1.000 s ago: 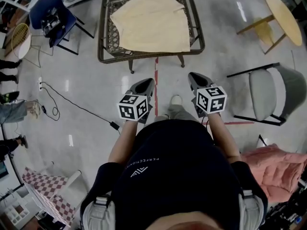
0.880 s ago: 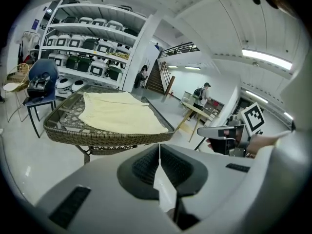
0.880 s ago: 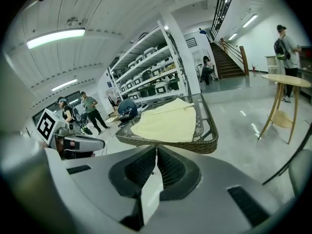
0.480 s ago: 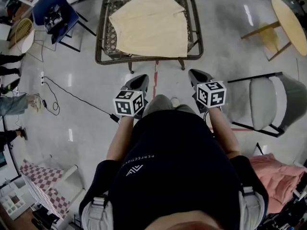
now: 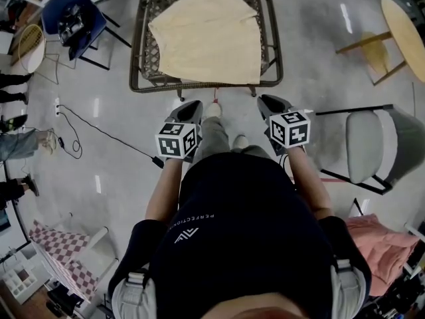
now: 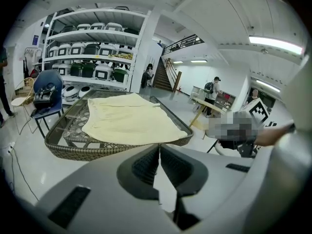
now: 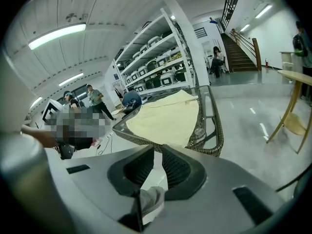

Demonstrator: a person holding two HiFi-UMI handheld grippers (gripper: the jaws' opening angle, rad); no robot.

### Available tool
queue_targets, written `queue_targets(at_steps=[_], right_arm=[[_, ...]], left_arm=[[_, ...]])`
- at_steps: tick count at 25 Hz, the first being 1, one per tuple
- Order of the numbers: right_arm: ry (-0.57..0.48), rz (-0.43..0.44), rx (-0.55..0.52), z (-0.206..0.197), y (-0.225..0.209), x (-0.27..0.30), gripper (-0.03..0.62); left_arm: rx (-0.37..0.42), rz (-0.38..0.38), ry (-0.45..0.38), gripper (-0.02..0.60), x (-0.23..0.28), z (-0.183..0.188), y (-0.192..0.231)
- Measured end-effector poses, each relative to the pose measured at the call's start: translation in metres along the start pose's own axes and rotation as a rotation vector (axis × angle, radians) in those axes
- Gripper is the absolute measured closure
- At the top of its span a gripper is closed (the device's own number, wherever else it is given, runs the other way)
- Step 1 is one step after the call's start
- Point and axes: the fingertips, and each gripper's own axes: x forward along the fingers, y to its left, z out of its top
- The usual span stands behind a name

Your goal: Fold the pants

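Pale yellow pants point(image 5: 207, 35); dark brown woven wicker table point(image 5: 142, 58).

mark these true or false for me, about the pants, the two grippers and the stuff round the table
1. The pants lie spread on the wicker table. True.
2. The left gripper and the right gripper are both shut with nothing between the jaws. True.
3. The left gripper touches the pants. False: it is in the air, short of the table's near rim.
4. The pants are dark blue. False: they are pale yellow.
5. A blue chair stands left of the table in the head view. True.
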Motion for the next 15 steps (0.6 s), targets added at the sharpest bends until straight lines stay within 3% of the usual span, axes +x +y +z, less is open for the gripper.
queue_targets(at_steps=[5, 7, 15], right_arm=[[0.017, -0.028, 0.025, 0.006, -0.013, 0.019, 0.532], [0.031, -0.034, 0.023, 0.009, -0.014, 0.028, 0.463], [0.077, -0.098, 0.064, 0.014, -0.034, 0.059, 0.441]], left_arm=[[0.026, -0.009, 0.02, 0.565, 0.014, 0.007, 0.013], [0.026, -0.01, 0.026, 0.564, 0.017, 0.01, 0.023], [0.023, -0.005, 0.069, 0.545, 0.043, 0.025, 0.062]])
